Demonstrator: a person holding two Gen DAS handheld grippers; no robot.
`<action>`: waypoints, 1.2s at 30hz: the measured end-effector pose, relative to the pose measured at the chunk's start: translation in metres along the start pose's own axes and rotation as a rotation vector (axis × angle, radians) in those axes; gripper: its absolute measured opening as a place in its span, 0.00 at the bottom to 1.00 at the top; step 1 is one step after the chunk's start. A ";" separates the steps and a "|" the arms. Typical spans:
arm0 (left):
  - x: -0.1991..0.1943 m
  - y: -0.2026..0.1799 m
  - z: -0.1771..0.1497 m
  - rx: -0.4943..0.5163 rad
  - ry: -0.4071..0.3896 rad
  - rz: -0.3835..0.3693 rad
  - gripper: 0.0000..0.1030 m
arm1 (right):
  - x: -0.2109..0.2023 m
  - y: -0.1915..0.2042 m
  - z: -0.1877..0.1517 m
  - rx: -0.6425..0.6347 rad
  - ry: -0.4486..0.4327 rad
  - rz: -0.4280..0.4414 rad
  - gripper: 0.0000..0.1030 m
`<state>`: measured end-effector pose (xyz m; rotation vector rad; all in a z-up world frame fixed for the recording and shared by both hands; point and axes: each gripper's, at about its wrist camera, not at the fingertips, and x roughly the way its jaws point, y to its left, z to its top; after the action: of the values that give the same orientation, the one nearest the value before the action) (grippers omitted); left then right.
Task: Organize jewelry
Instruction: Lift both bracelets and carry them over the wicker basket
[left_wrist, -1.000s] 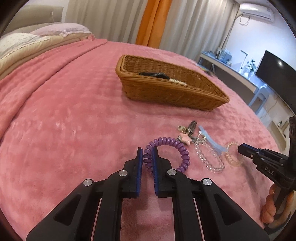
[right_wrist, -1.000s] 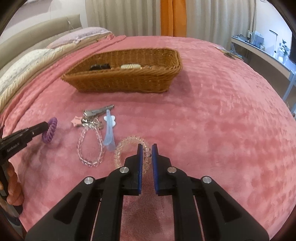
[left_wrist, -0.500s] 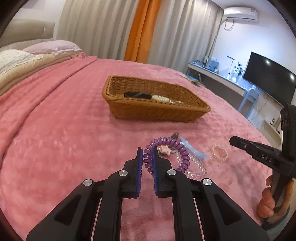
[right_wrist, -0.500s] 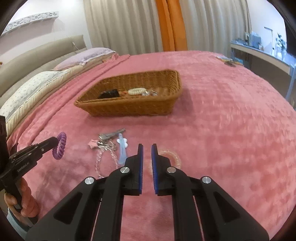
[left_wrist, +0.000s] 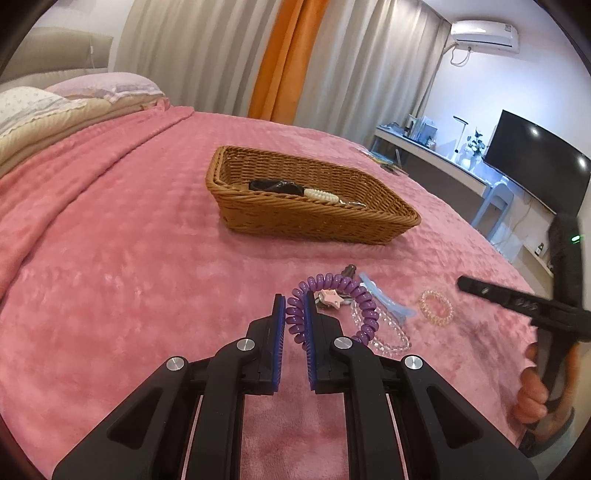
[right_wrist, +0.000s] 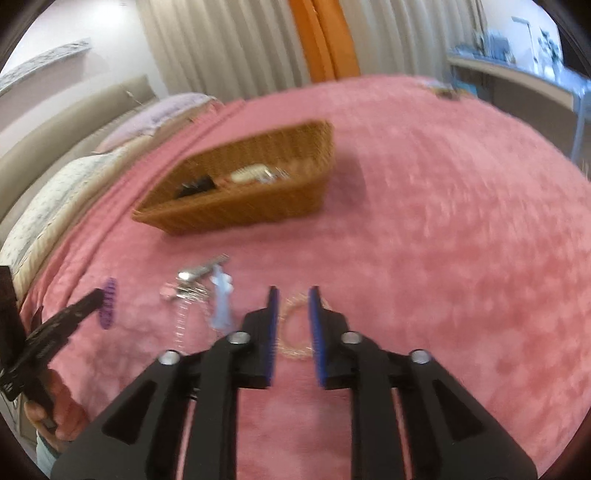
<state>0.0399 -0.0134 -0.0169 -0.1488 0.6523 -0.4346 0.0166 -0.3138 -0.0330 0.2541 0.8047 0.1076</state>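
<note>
left gripper (left_wrist: 294, 320) pinches purple coil bracelet (left_wrist: 334, 308), lifted short of wicker basket (left_wrist: 306, 218); right gripper (right_wrist: 293, 325) spread, empty, farther from basket.

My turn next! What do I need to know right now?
Left gripper: shut on the purple spiral hair tie, lifted above the pink bedspread.
Right gripper: open, empty, over the pink beaded bracelet.
Done: a black item and a cream clip lie in the brown wicker basket.
Left: hair tie, bracelet, clear bead bracelet, blue hair clip, star keyring all go in the basket.
</note>
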 end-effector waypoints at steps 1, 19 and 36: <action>0.000 0.001 0.000 -0.004 0.002 -0.006 0.08 | 0.005 -0.004 -0.001 0.001 0.019 -0.020 0.34; -0.012 0.001 0.010 -0.011 -0.032 -0.039 0.08 | -0.010 0.064 -0.003 -0.252 -0.044 -0.127 0.08; 0.045 -0.035 0.152 0.056 -0.148 -0.028 0.09 | 0.013 0.073 0.149 -0.105 -0.219 -0.074 0.08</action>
<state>0.1534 -0.0652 0.0871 -0.1358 0.4928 -0.4633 0.1332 -0.2684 0.0764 0.1332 0.5876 0.0507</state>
